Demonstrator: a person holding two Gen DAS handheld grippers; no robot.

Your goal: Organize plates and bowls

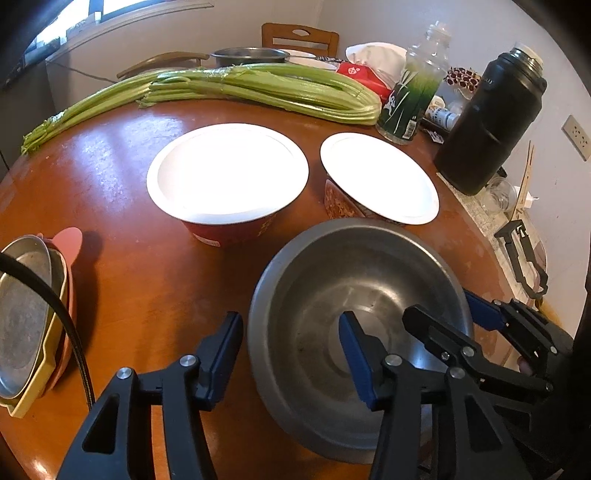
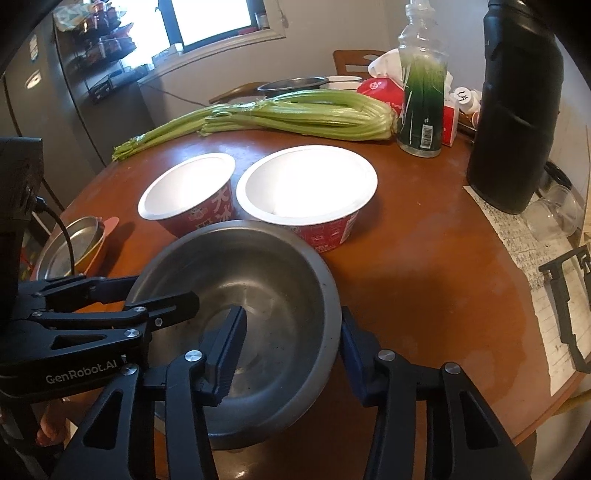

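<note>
Nearest the lens, the left gripper (image 1: 291,347) straddles the near-left rim of the steel bowl (image 1: 354,291), one finger inside and one outside, while the right gripper (image 2: 291,343) straddles the opposite rim the same way (whether the pads actually press the metal, I cannot tell). The bowl sits on the wooden table (image 1: 147,280), just in front of two paper bowls (image 1: 227,173). The step looks like a two-handed pickup; next comes a level lift together.

Window daylight (image 2: 218,22) blows out the paper bowls' (image 1: 227,173) interiors; frames are sharp, with dark, curved fisheye corners.
</note>
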